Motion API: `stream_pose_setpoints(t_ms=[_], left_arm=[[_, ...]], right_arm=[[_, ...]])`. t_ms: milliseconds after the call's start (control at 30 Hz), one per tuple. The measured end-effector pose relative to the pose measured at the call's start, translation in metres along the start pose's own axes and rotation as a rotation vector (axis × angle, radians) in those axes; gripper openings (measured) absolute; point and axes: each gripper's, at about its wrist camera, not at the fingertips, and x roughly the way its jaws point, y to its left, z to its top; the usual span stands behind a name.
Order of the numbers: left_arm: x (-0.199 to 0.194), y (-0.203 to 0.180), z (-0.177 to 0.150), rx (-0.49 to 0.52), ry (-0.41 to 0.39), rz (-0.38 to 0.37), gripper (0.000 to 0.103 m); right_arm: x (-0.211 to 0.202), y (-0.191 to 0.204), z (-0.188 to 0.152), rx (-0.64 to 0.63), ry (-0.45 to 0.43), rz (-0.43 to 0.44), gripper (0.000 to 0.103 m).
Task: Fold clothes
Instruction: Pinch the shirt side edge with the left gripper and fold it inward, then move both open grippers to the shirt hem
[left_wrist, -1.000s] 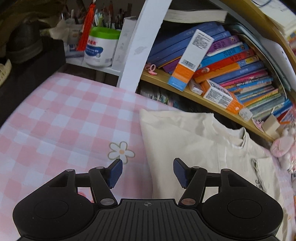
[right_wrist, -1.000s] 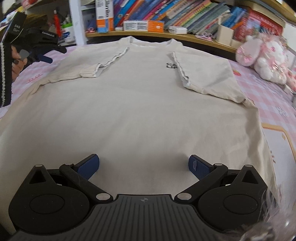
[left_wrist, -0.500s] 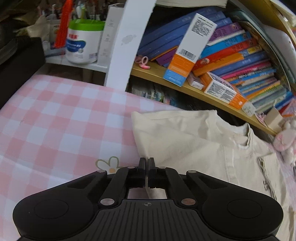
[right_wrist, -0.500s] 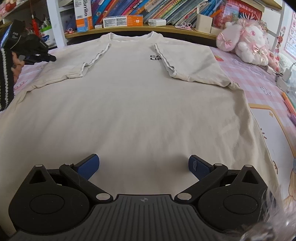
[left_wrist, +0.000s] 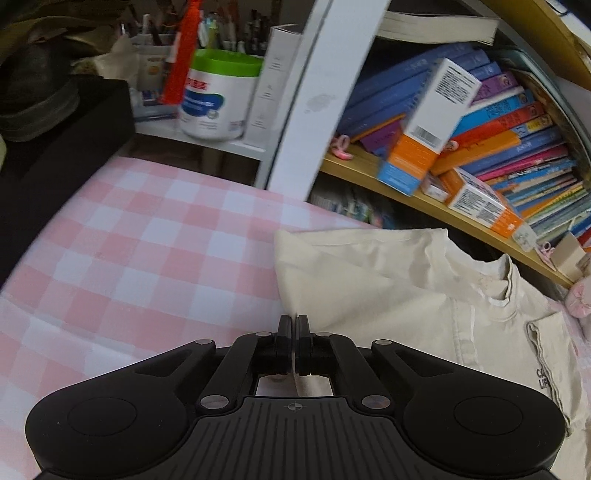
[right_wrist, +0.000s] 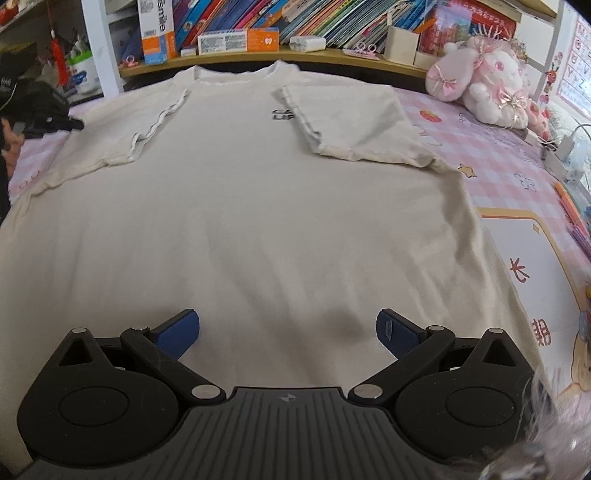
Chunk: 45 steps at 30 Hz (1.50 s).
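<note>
Right wrist view: a cream T-shirt (right_wrist: 258, 206) lies flat, front up, on a bed covered with a pink checked sheet (right_wrist: 491, 147), its collar at the far end near a wooden bookshelf (right_wrist: 332, 57) and both short sleeves folded inward over the chest, the one on the right side partly covering a small black print. The right tongs (right_wrist: 288, 328) hover over the near part of the shirt, released, their blue pads wide apart with bare cloth between and nothing pinched. Far off to the left of these tongs, at the shirt's shoulder edge, the left tongs (right_wrist: 72, 123) show as a dark shape held by a hand (right_wrist: 9, 144). In the left wrist view the left tongs (left_wrist: 293, 325) are clenched; their pads meet right at the folded edge of the shirt (left_wrist: 406, 295), and a thin strip of cream cloth appears caught between them. The shirt spreads ahead and to the right of these tongs; the checked sheet (left_wrist: 147, 258) lies to the left. Beyond, the shelf (left_wrist: 424, 199) carries leaning books (left_wrist: 517, 147) and orange-and-white boxes (left_wrist: 428, 129); further left stands a white tub with a green lid (left_wrist: 218, 99). Far right of the right tongs sits a pink plush toy (right_wrist: 480, 85) on the bed.
</note>
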Motion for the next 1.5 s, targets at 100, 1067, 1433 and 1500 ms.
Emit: stream_pose_setpoints(t_ms=[100, 1067, 1433, 1500], left_arm=[[0.0, 0.008, 0.002, 0.007, 0.013, -0.011, 0.001], [-0.198, -0.049, -0.138, 0.117, -0.147, 0.151, 0.075], [-0.215, -0.133, -0.224, 0.196, -0.074, 0.208, 0.083], [-0.217, -0.148, -0.24, 0.223, -0.058, 0.215, 0.086]], right_arm=[[-0.007, 0.001, -0.003, 0.018, -0.015, -0.011, 0.103], [-0.059, -0.057, -0.043, -0.023, -0.146, 0.098, 0.103], [-0.073, -0.122, -0.074, -0.064, -0.145, 0.161, 0.103], [-0.075, -0.132, -0.078, -0.069, -0.143, 0.166, 0.103]])
